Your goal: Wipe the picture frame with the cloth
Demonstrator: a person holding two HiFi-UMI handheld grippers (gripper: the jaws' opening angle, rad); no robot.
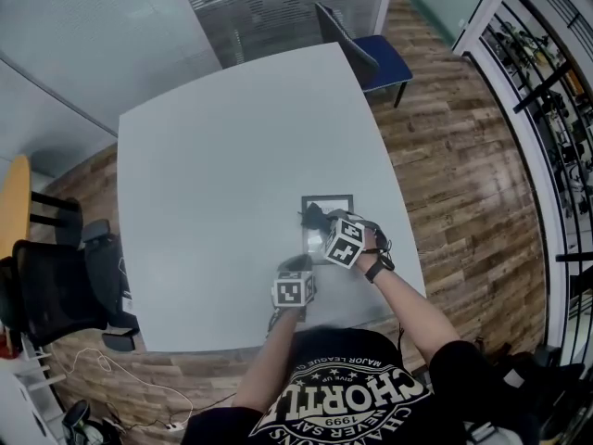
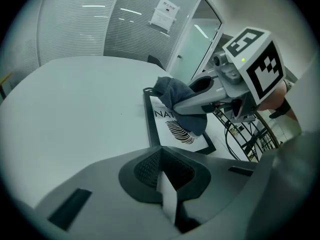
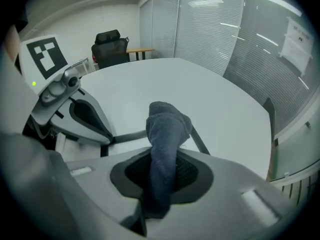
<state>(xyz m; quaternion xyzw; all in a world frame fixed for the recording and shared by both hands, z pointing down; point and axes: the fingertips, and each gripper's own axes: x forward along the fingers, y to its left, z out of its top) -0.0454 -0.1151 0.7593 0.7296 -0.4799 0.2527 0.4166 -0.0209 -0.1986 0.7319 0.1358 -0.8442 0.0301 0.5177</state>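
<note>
In the head view, a black-bordered rectangular picture frame point(image 1: 335, 200) is seen lying flat on the pale grey table point(image 1: 213, 156), near the edge closest to the person. The right gripper point(image 1: 322, 221) is held over the frame's upper left part with a dark blue-grey cloth point(image 1: 312, 215) bunched at its tip, while the left gripper point(image 1: 296, 267) is set at the frame's lower left corner. In the left gripper view, that gripper's jaws are seen drawn together, with only a thin white strip point(image 2: 167, 196) showing between them (what it belongs to cannot be told). Just ahead, the frame's black border and white printed face point(image 2: 172, 129) are shown, and the cloth point(image 2: 175, 94) is spread over the print beneath the right gripper's jaws. In the right gripper view, the jaws are seen clamped on the cloth point(image 3: 167, 134), which stands up between them as a folded wad; the frame's dark border point(image 3: 200, 141) is partly hidden behind it, and the left gripper's tip is seen touching that border at the left
</note>
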